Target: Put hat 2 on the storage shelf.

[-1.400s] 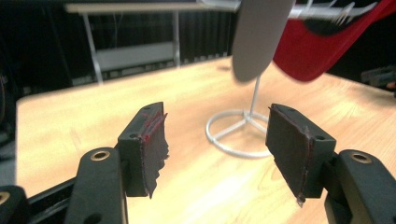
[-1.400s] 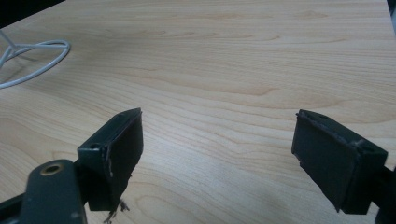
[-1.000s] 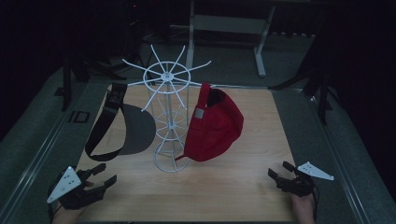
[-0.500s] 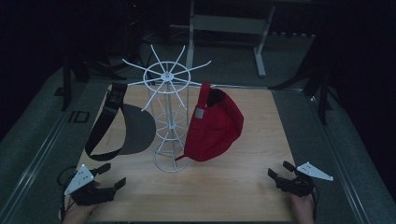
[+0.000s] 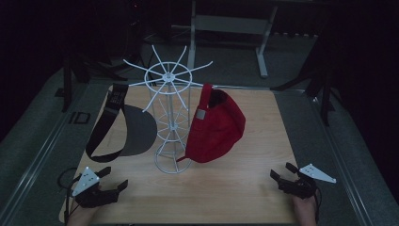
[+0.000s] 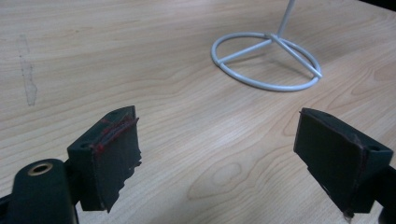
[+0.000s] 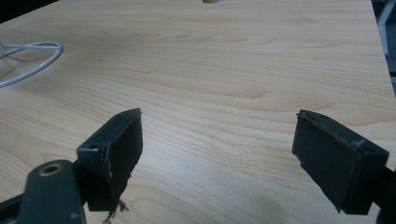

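black jaws wide apart on my left gripper, just been opening, nothing between | right gripper spread, empty, parked low at 5 | white wire rack at 12, red cap hung on it for display | dark visor lying at 10 | no readable writing

A pale rectangular wooden tabletop is lying between dull grey matted strips, and a grey metal desk frame is standing behind it in the dark.
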Available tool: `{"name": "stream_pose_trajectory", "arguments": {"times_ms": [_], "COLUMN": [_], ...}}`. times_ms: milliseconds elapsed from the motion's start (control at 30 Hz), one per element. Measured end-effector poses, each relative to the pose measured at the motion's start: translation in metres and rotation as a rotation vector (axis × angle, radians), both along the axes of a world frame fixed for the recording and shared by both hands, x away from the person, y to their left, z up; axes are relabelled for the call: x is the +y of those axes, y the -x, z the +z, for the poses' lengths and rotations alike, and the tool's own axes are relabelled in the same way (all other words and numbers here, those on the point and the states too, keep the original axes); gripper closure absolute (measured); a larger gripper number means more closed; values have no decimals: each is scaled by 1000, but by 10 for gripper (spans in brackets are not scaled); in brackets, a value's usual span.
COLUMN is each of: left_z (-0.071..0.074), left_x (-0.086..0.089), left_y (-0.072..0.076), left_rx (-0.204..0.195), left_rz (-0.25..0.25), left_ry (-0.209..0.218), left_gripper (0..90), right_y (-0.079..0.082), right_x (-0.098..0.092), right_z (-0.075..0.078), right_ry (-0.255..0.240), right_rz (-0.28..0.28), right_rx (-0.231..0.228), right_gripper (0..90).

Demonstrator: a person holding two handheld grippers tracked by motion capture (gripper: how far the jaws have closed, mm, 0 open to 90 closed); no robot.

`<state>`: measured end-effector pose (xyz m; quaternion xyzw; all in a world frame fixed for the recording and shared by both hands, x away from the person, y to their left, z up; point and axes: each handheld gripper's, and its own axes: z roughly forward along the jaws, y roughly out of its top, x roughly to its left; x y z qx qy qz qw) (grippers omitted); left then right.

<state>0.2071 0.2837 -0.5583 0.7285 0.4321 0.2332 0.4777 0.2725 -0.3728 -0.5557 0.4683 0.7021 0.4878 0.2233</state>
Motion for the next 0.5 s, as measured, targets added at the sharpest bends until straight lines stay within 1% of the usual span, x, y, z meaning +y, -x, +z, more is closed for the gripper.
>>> {"name": "stream_pose_trajectory", "arguments": {"times_ms": [133,267,300,500], "left_z": [-2,-3,-3,-4], "left_x": [-3,-4,-4,-3], "left_y": [0,0,0,2], "left_rx": [5,6,7,3], "left_rz": [-6,-6,-2,0], "left_ry": [-29,-17,-17,-16], "left_gripper": [145,131,131,131], "right_y": [0,1,1,2], "right_x": [-1,-1,-2,-4], "right_z": [0,0,0,0], "right_ry": [1,2,9,6], "right_rz": [-9,-29,-38,-73], "right_rx": [-2,-9,-10,-13], "right_gripper": [162,162,161,162]}}
